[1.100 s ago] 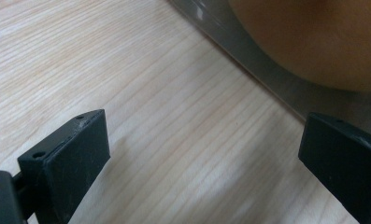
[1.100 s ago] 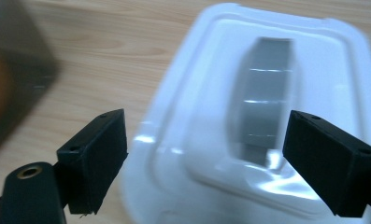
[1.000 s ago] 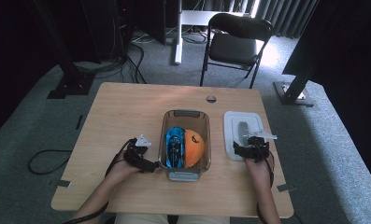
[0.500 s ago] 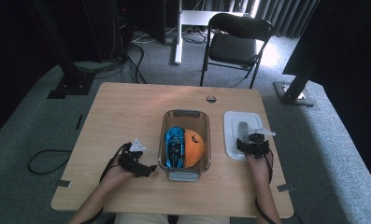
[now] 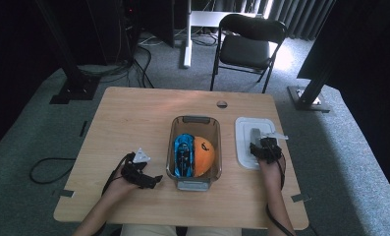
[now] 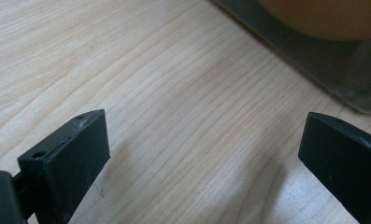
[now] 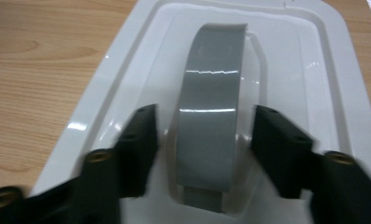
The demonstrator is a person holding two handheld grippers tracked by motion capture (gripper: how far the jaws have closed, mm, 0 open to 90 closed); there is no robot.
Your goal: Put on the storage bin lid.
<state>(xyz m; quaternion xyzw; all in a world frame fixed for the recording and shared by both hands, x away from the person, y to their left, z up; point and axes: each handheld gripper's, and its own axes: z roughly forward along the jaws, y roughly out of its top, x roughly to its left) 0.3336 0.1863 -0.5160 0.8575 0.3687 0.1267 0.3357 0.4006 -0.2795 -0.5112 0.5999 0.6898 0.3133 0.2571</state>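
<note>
I logged my right gripper (image 7: 204, 140), jaws just closing yet short of the grey arched handle (image 7: 211, 116) on the white plastic lid (image 5: 254, 142) at three o'clock of the clear container (image 5: 195, 183); off-centre pinch risked slipping.

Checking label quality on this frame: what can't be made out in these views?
- Right gripper on the lid's grey handle: its jaws have just been closing, a gap shows each side; contact blurred in the right gripper view.
- Lid near end: hidden by that gripper in the high view.
- Orange ball: cut off by the top edge, left gripper view.
- Blue toy car: details too small, high view.
</note>
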